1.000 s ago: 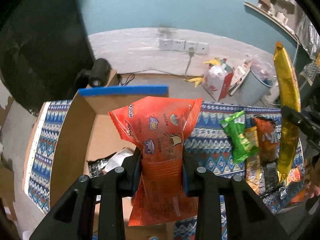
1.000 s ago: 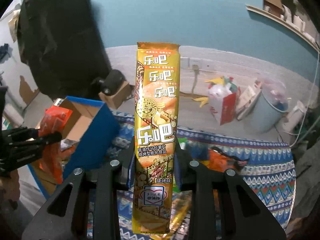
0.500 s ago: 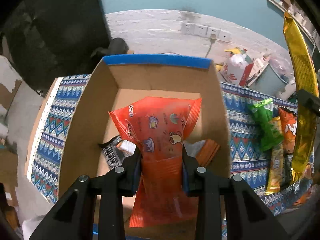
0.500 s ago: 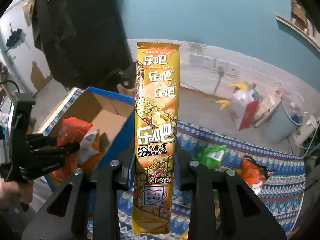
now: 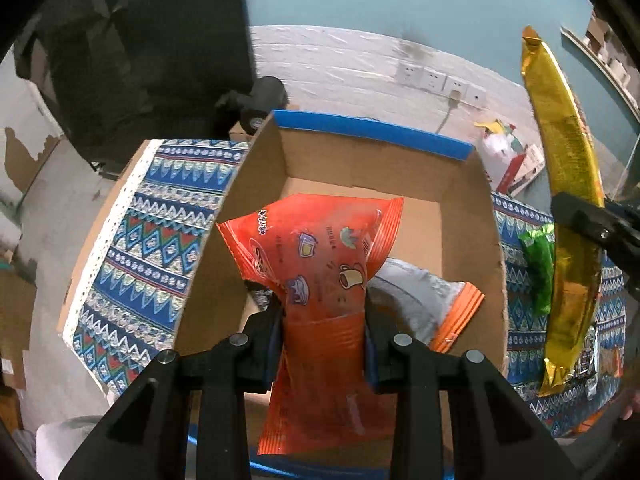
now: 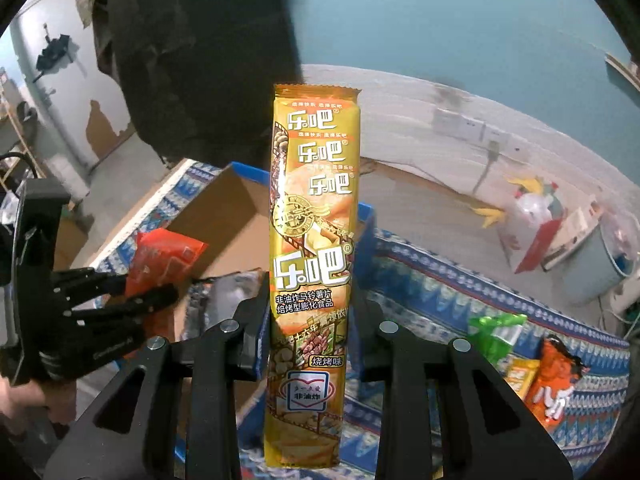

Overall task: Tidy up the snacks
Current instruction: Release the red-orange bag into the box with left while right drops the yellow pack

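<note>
- Left gripper (image 5: 324, 320): its jaws are pressing shut on the orange snack bag (image 5: 320, 264), gripping it across the lower middle; the bag is standing upright above the open cardboard box (image 5: 496, 264).
- Orange snack bag: its upper half is fanning out over the box interior, its lower edge hanging toward the near wall (cartoon cups and a logo are printed on the face).
- Cardboard box: it is sitting on the patterned tablecloth (image 5: 160, 240), blue tape running along its far rim; inside, a silver-backed packet with an orange edge (image 5: 424, 304) is lying on the floor of the box, just right of the held bag.
- Right gripper (image 6: 310, 320): its jaws are clamping tight on the tall gold snack pack (image 6: 314, 240), holding it upright by the lower half.
- Gold snack pack: it is hanging in the air right of the box, over the tablecloth (large white lettering down its front).
- Loose snacks on the cloth, right of the box: a green packet (image 6: 496, 336), a yellow packet (image 6: 520, 372) and an orange packet (image 6: 556, 380) are lying close together.
- Background: wall sockets (image 5: 436, 80) are showing on the far wall, and a bucket (image 6: 600, 260) is standing on the floor at the far right.
</note>
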### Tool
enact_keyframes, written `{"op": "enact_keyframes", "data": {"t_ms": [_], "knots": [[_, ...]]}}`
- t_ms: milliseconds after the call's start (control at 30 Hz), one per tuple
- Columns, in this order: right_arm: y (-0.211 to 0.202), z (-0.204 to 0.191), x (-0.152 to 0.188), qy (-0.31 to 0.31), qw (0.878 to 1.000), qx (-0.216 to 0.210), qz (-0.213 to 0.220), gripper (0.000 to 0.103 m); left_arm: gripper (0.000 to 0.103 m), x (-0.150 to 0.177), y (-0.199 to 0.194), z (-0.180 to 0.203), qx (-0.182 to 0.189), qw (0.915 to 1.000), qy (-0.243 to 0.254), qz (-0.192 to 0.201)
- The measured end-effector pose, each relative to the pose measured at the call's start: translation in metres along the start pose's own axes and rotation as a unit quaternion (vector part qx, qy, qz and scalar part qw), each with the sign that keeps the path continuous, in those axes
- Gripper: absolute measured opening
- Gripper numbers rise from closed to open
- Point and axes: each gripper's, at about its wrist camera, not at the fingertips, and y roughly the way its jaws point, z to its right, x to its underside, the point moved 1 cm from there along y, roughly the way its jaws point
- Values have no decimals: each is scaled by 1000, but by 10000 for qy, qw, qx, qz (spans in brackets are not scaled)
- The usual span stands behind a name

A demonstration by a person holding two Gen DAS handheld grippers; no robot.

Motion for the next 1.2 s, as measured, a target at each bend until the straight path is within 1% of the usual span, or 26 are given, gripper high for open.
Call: {"op": "enact_keyframes", "data": {"t_ms": [200, 367, 467, 500, 567, 600, 667, 733, 767, 867, 900, 933, 1000, 1067, 1133, 1200], "knots": [[17, -28, -11, -82, 9997, -196, -75, 28, 33, 2, -3, -22, -9, 9997, -236, 34], [38, -46, -18, -35, 9990, -388, -239, 29, 33, 4, -3, -32, -21, 9994, -351, 44], [48, -51, -18, -3, 9984, -441, -342, 29, 35, 4, -3, -35, -12, 9992, -396, 30], [51, -52, -18, 9, 9982, -472, -382, 29, 37, 4, -3, -36, -6, 9992, -410, 24], [59, -55, -17, 22, 9970, -570, -525, 32, 41, 3, -2, -38, -61, 9990, -443, 0], [63, -56, -17, 24, 9963, -626, -588, 37, 42, 3, -2, -38, -66, 9990, -448, -4], [66, -57, -15, 33, 9956, -683, -640, 37, 46, 3, -2, -38, -66, 9989, -467, -14], [65, -58, -14, 41, 9953, -717, -650, 44, 49, 3, -2, -38, -59, 9987, -506, -27], [63, -57, -13, 60, 9953, -738, -629, 49, 49, 3, -3, -38, -50, 9986, -518, -22], [55, -54, -13, 56, 9959, -699, -575, 50, 49, 1, -6, -34, -61, 9987, -497, 25], [53, -53, -13, 56, 9961, -676, -562, 51, 53, 0, -7, -32, -76, 9988, -486, 47], [49, -50, -12, 60, 9965, -632, -537, 53, 60, 0, -8, -31, -85, 9988, -485, 75], [44, -47, -11, 76, 9971, -560, -504, 58, 68, -1, -10, -27, -93, 9987, -485, 133], [38, -41, -9, 100, 9978, -462, -464, 60, 68, -2, -11, -22, -95, 9989, -426, 147], [32, -34, -7, 126, 9982, -398, -440, 60, 68, -3, -10, -15, -78, 9992, -365, 106], [26, -26, -5, 170, 9984, -325, -427, 61, 68, -3, -10, -8, 44, 9994, -347, 73]]}}
